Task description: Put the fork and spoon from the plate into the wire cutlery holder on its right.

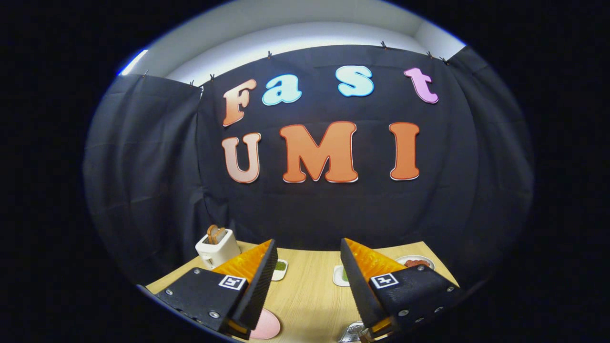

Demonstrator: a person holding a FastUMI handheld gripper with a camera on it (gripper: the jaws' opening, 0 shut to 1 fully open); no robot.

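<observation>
Gripper [309,267] wide open, holding nothing, raised over pale wooden table [310,295]. Fork and spoon not discernible; pink round plate [265,326] at 7 o'clock below the left finger, silvery wire cutlery holder [351,332] at 5 o'clock. White toaster [218,247] at 10 o'clock. Judgement: cutlery likely light, stiff, slippery; take hold mid-handle.

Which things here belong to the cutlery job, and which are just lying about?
Job: open gripper, held above the wooden table, nothing between its fingers; round pink plate below them.

Lying about: white toaster with toast; small white dishes with green and reddish food.
</observation>
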